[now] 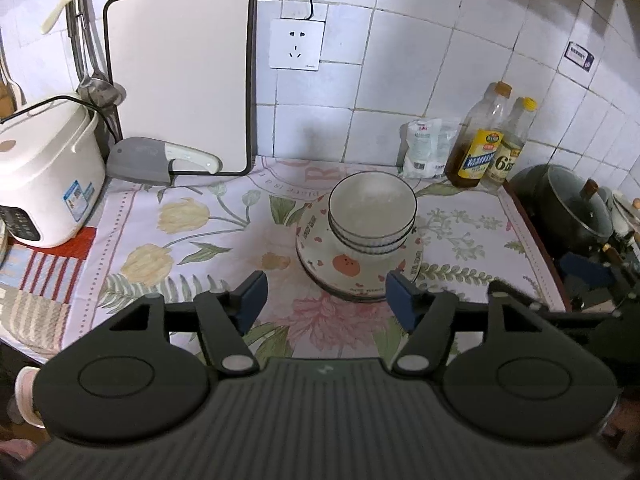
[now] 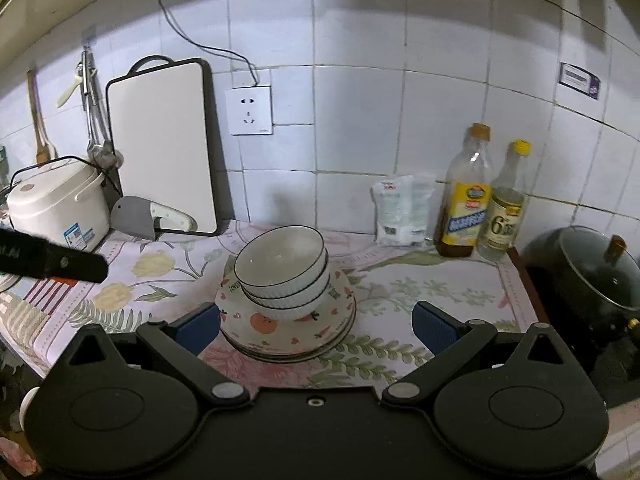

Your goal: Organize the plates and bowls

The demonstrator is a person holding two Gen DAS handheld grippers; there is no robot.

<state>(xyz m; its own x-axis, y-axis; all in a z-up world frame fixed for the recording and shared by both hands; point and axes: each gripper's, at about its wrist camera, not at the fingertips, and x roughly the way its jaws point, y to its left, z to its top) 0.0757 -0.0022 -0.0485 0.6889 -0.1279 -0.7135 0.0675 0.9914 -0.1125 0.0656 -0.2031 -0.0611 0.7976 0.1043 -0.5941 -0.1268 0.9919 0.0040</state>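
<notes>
Left tool [image 1: 326,300]: nearest the left wrist camera; jaws parted moderately, nothing between the blue pads [image 1: 253,295]; it hangs above the counter at 6 o'clock of the stack, clear of it.
Right tool [image 2: 316,330]: jaws spread wide, empty; the near edge of the plates shows in the gap between its pads [image 2: 434,328], with no contact to be seen.
Bowls [image 1: 372,210]: three white ribbed bowls with dark rims, nested one in another, upright, resting on the plates.
Plates [image 2: 288,336]: a low pile of patterned plates, several deep by the rims, lying flat on the floral cloth [image 1: 192,240] at mid counter.
Counter surroundings: rice cooker [image 1: 44,184] at 9 o'clock of the stack; cutting board [image 1: 180,76] leaning on the tiled wall at 11 o'clock, a cleaver [image 1: 160,160] at its foot; white packet [image 1: 428,152] and two bottles [image 1: 488,144] at 1 o'clock; lidded pot [image 1: 568,204] at 3 o'clock, well apart.
Step in hand: judged as release and withdrawal; the bowls sit on the plates and neither tool grips anything, so the stacking appears complete or nearly so.
Loose crockery: none seen elsewhere on the counter in either view.
Next move, assessment: if the stack is to be shifted, both tools would need to come in low at 9 and 3 o'clock of the bottom plate and lift level, as the nested bowls sit slightly off centre and could slide.
Risk: a tool brushing the top bowl's rim on the way out.
</notes>
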